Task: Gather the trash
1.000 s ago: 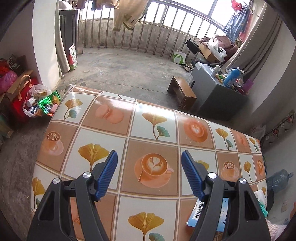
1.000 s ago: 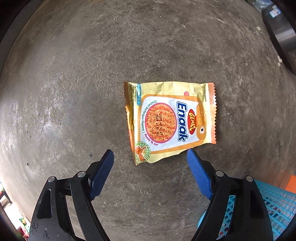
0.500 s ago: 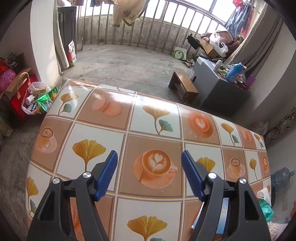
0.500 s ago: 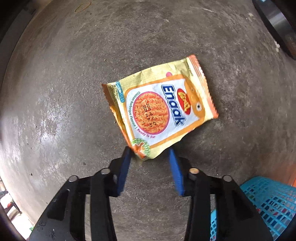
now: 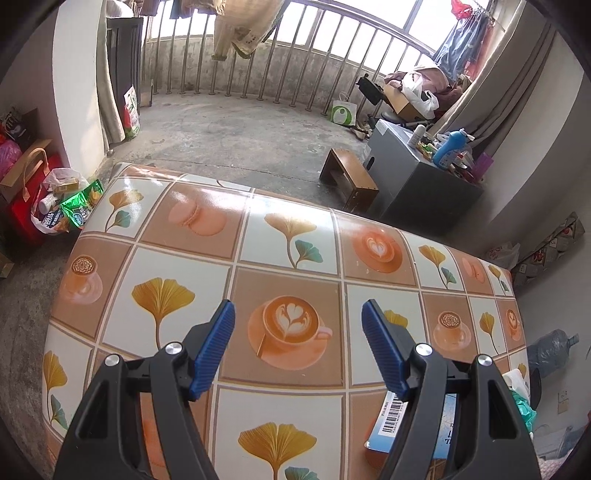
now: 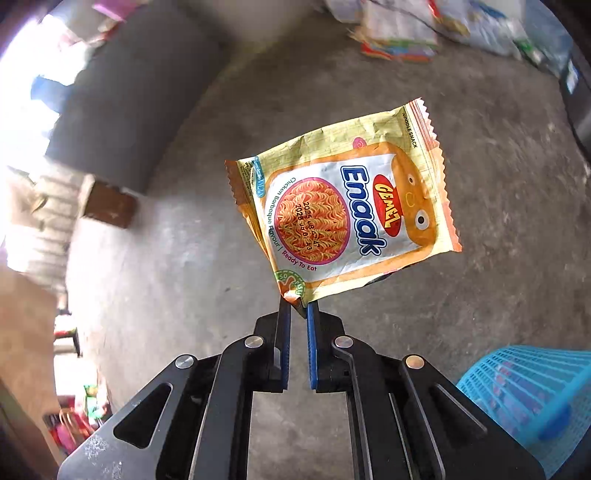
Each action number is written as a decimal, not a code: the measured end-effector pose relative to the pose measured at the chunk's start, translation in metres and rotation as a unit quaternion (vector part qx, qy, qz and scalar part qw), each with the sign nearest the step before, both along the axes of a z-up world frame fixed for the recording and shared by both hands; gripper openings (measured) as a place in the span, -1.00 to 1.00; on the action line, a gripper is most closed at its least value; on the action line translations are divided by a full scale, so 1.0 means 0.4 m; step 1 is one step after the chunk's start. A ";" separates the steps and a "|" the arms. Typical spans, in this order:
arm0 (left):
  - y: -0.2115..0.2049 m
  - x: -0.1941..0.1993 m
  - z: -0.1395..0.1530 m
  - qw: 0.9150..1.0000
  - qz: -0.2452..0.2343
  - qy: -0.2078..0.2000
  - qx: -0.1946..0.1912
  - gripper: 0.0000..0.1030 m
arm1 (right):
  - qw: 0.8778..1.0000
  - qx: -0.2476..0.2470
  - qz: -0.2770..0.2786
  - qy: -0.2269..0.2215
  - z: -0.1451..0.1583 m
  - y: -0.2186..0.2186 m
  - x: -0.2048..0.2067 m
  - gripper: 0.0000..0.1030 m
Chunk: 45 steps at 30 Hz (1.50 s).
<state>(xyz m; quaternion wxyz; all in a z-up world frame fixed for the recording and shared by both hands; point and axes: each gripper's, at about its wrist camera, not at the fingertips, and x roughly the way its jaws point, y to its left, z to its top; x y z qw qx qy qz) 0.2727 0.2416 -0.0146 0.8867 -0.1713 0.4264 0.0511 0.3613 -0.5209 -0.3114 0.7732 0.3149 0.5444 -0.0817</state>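
Observation:
In the right wrist view my right gripper point(image 6: 298, 304) is shut on the bottom corner of a yellow and orange Enaak noodle snack packet point(image 6: 343, 206) and holds it up off the concrete floor. A blue plastic basket point(image 6: 524, 395) stands at the lower right, beside the gripper. In the left wrist view my left gripper point(image 5: 298, 332) is open and empty above a table with a patterned cover point(image 5: 236, 240). A blue and white packet with a barcode point(image 5: 395, 417) lies on the table, partly hidden behind the right finger.
Left wrist view: a grey cabinet point(image 5: 417, 184) with bottles, a small wooden stool point(image 5: 349, 177) and a bag of wrappers point(image 5: 62, 210) on the floor beyond the table. Right wrist view: a pile of papers and bags point(image 6: 424, 29) at the far floor edge.
My right gripper closed on the packet's corner and lifted it off the floor, swinging the view up. The left gripper stayed open and drifted slightly over the table.

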 end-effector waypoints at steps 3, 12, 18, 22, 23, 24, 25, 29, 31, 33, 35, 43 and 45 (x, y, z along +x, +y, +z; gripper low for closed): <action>-0.007 -0.018 0.005 1.000 -0.007 -0.010 -0.006 0.34 | 0.997 -0.044 0.031 -0.051 0.197 0.035 -0.150 -0.88; -0.040 -0.115 0.079 0.996 -0.032 -0.064 -0.052 0.34 | 0.993 -0.080 -0.047 0.074 0.174 -0.085 -0.518 -0.82; -0.069 -0.216 0.148 0.992 -0.059 -0.085 -0.071 0.34 | 0.985 -0.025 -0.093 0.144 -0.018 -0.097 -0.614 0.22; -0.092 -0.285 0.188 0.989 -0.083 -0.099 -0.070 0.39 | 0.983 -0.015 -0.126 0.134 -0.008 -0.120 -0.645 0.22; -0.098 -0.303 0.196 0.988 -0.089 -0.104 -0.065 0.41 | 0.984 -0.017 -0.129 0.120 0.020 -0.128 -0.668 0.22; -0.105 -0.318 0.203 0.988 -0.096 -0.109 -0.060 0.43 | 0.986 -0.018 -0.129 0.104 0.056 -0.129 -0.695 0.23; -0.112 -0.331 0.209 0.987 -0.102 -0.112 -0.054 0.44 | 0.987 -0.022 -0.130 0.089 0.090 -0.109 -0.690 0.24; -0.135 -0.373 0.217 0.984 -0.125 -0.118 -0.046 0.46 | 0.991 -0.067 -0.114 0.011 0.291 -0.040 -0.702 0.25; -0.144 -0.387 0.215 0.982 -0.138 -0.119 -0.046 0.46 | 0.991 -0.075 -0.103 -0.045 0.399 -0.005 -0.724 0.25; -0.163 -0.400 0.210 0.980 -0.152 -0.119 -0.036 0.47 | 0.989 -0.071 -0.084 -0.101 0.515 0.042 -0.749 0.25; -0.183 -0.412 0.198 0.978 -0.169 -0.117 -0.024 0.47 | 0.985 -0.057 -0.053 -0.153 0.625 0.110 -0.771 0.25; -0.292 -0.439 0.118 0.966 -0.239 -0.103 -0.003 0.47 | 0.961 0.056 0.107 -0.250 0.816 0.458 -0.763 0.25; -0.319 -0.433 0.096 0.965 -0.247 -0.094 0.009 0.47 | 0.957 0.097 0.136 -0.239 0.800 0.548 -0.731 0.25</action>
